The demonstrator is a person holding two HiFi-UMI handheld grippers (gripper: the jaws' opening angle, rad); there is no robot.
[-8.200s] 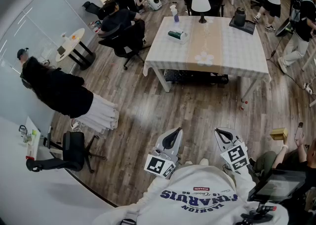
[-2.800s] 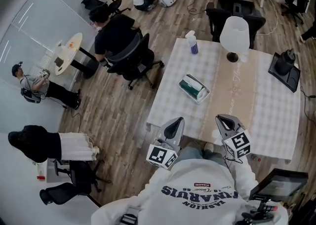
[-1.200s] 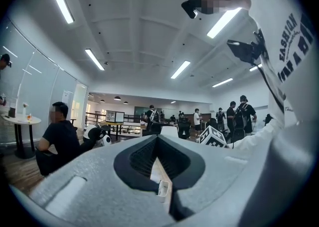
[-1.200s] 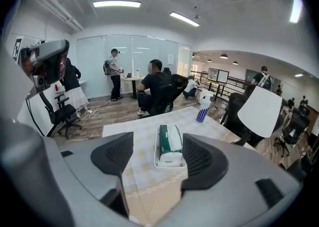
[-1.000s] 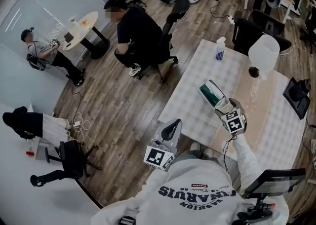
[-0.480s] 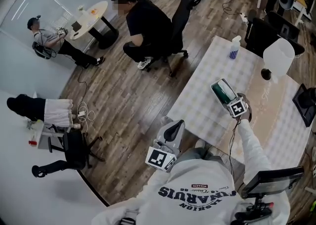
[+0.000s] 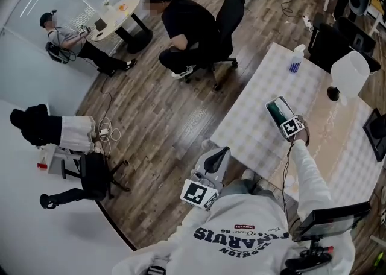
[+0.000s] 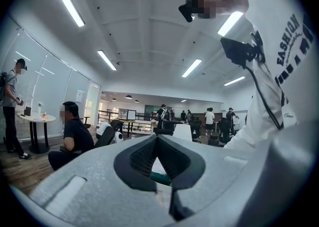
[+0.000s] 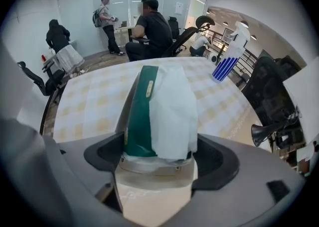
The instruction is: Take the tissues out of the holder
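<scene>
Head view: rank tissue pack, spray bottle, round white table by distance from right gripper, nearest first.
1. tissue pack: at the right gripper, on the checked table.
2. spray bottle: same table, far edge.
3. round white table: across the floor, upper left.

Two grippers were there: left gripper (image 7: 217, 156), right gripper (image 9: 160, 155). The table (image 7: 256, 108) held one tissue holder (image 9: 149, 167), one tissue pack (image 9: 167, 104), one spray bottle (image 7: 297, 58), one white lamp (image 7: 351, 73). On the far left were one seated person (image 7: 187, 26), one standing person (image 9: 106, 17), one bending person (image 7: 36, 128).
</scene>
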